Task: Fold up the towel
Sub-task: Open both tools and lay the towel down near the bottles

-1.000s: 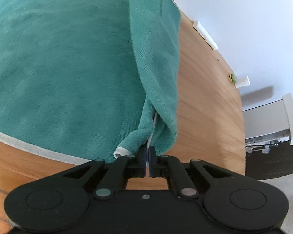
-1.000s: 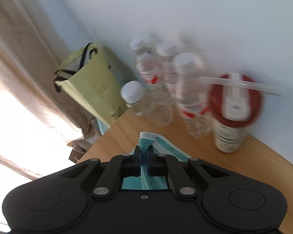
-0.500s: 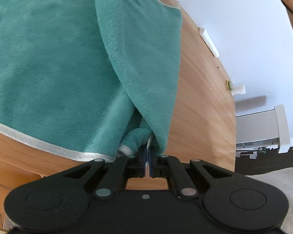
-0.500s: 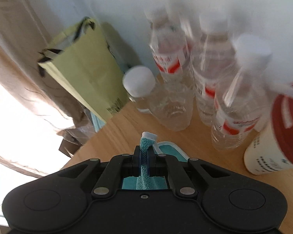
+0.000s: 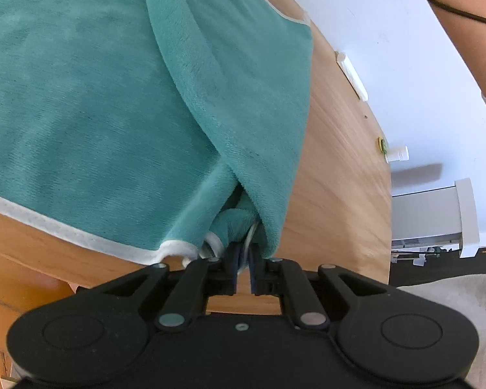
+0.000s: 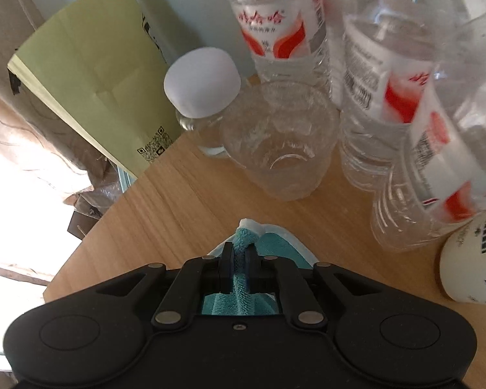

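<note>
Towel (image 5: 90, 97) lies spread on my table (image 5: 337, 175), its near corner pinched in my left gripper (image 5: 242, 259) with a flap doubled over, another corner clamped in my right gripper (image 6: 239, 259) just short of the bottles (image 6: 366, 103).

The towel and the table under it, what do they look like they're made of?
The towel looks like soft plush microfibre or terry, judging by its short fuzzy teal pile and white stitched edging. The table looks like light wood or wood-look laminate, smooth with a straight grain; which one is unclear.
</note>
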A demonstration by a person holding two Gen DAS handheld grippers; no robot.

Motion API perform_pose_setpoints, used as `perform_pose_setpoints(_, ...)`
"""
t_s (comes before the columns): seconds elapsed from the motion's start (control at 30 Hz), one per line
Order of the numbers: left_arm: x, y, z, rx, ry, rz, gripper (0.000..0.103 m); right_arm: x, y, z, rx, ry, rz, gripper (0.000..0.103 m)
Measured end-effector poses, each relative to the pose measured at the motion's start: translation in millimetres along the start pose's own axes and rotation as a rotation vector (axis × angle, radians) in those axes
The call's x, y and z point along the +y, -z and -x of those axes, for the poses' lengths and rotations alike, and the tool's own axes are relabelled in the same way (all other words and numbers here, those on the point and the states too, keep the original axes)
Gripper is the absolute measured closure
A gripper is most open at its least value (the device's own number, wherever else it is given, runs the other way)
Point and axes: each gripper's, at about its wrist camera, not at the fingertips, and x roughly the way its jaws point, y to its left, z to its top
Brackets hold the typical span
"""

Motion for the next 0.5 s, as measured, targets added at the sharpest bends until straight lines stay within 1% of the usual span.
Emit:
perform_pose_setpoints(0.03, 0.4, -0.3, 1.1, 0.001, -0.003, 0.001, 0.094, -0.2, 0.1, -0.4, 0.001, -0.007, 0.0, 0.077)
perform_pose_setpoints(0.1, 1.1, -0.9, 3.9, 0.002, -0.009, 0.002, 0.091, 0.0, 0.6, 2.4, -0.009, -0.001, 0.007, 0.071)
perform_pose_setpoints(0.13, 1.5, -1.3, 6.2, 0.001, -0.013, 0.001, 0.086, 0.7, 0.6, 6.1, -0.015, 0.004, 0.021, 0.067)
perform_pose_setpoints(0.17, 2.3, -1.7, 9.3, -0.001, -0.013, 0.001, 0.082, 1.1, -0.1, 9.4, -0.019, 0.006, 0.032, 0.066)
perform_pose_setpoints(0.23, 3.3, -3.4, 17.9, -0.004, -0.011, 0.002, 0.061, 0.8, 1.0, 25.6, -0.041, 0.02, 0.062, 0.066)
perform_pose_setpoints(0.3, 3.6, -5.9, 26.4, -0.005, -0.016, 0.001, 0.05, -1.7, 5.6, 43.0, -0.061, 0.032, 0.093, 0.066)
perform_pose_setpoints(0.37, 5.3, -8.7, 33.1, 0.01, -0.021, 0.007, 0.047, -9.0, 15.3, 62.6, -0.084, 0.067, 0.12, 0.065)
perform_pose_setpoints(0.4, 6.1, -10.1, 33.8, 0.033, -0.023, 0.015, 0.043, -16.3, 24.7, 73.4, -0.089, 0.102, 0.132, 0.065)
perform_pose_setpoints(0.43, 6.5, -12.0, 34.0, 0.067, -0.032, 0.02, 0.041, -26.3, 36.6, 83.1, -0.097, 0.146, 0.127, 0.065)
perform_pose_setpoints(0.5, 5.7, -14.6, 34.9, 0.11, -0.057, 0.002, 0.041, -45.4, 60.1, 88.9, -0.073, 0.219, 0.095, 0.065)
